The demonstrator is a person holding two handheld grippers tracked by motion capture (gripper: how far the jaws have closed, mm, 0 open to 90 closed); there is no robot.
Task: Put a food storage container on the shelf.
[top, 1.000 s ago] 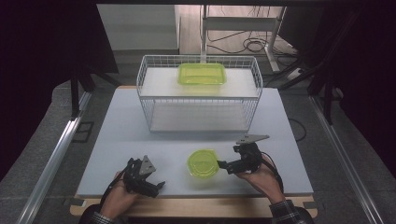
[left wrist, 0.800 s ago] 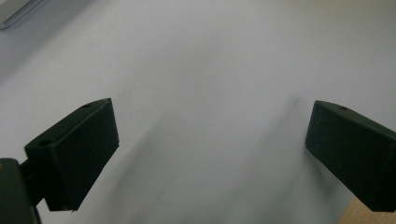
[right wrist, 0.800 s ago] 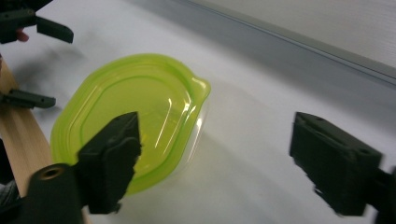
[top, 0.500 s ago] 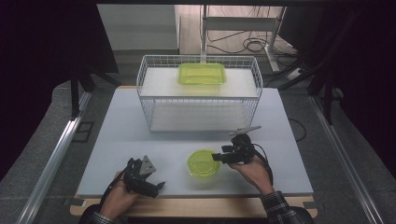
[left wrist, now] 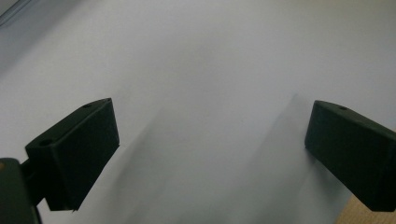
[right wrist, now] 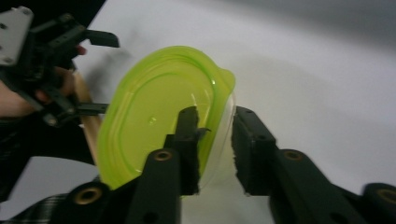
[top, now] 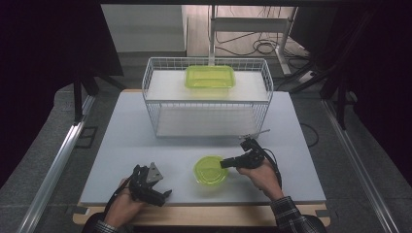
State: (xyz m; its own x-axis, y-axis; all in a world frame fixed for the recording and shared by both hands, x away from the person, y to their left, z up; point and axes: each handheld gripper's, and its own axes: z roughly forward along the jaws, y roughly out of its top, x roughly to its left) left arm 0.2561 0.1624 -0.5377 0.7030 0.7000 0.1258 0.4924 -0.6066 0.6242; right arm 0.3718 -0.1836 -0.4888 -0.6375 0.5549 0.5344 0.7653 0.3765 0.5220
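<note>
Moved in from beside the green bowl [top: 211, 170] near the counter's [top: 121, 141] front edge, right hand-held gripper [right wrist: 215, 140] closing its jaws astride the rim, lift seemingly next.

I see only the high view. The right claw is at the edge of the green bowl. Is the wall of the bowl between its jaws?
Observer: Yes. In the right gripper view, one jaw of the right claw is inside the green bowl and the other is outside. The jaws have just been closing around the wall.
Operator: Do they press on it?
Observer: The inner jaw touches the wall. For the outer jaw I cannot tell.
Operator: And the left claw?
Observer: The left claw is wide open, with bare white table between its jaws.
</note>
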